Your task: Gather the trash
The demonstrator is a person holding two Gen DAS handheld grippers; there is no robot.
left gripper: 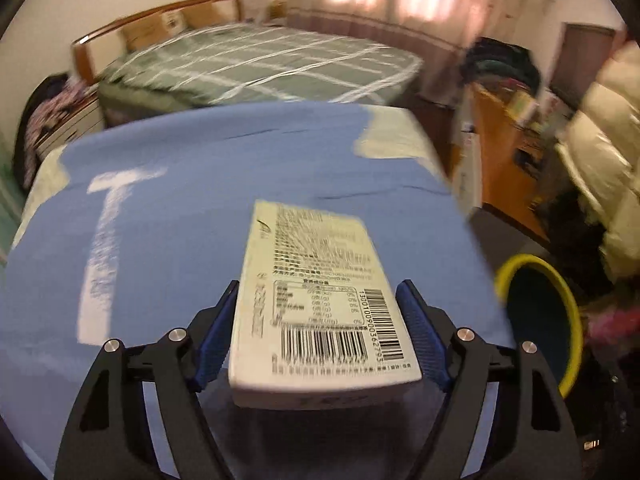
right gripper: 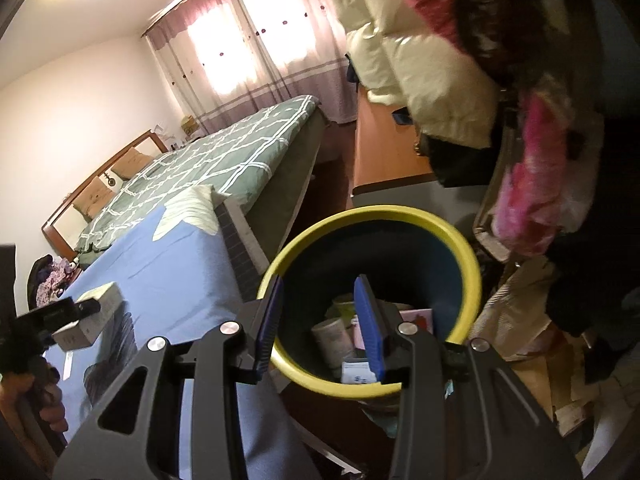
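Observation:
My left gripper (left gripper: 318, 292) is shut on a flat white carton (left gripper: 320, 296) with barcodes and printed text, held above the blue-covered table (left gripper: 180, 200). The same carton (right gripper: 90, 314) and left gripper (right gripper: 60, 312) show at the far left of the right wrist view. The yellow-rimmed dark bin (left gripper: 540, 320) stands on the floor right of the table. My right gripper (right gripper: 320, 292) is open and empty, right above the bin's mouth (right gripper: 372, 296). Several pieces of trash (right gripper: 340, 340) lie inside the bin.
A white strip (left gripper: 104, 248) lies on the blue cloth at the left. A bed with a green checked cover (left gripper: 260, 64) stands behind the table. A wooden desk (right gripper: 384, 152), a cream puffy coat (right gripper: 420, 72) and pink fluffy clothing (right gripper: 536, 184) crowd the right side.

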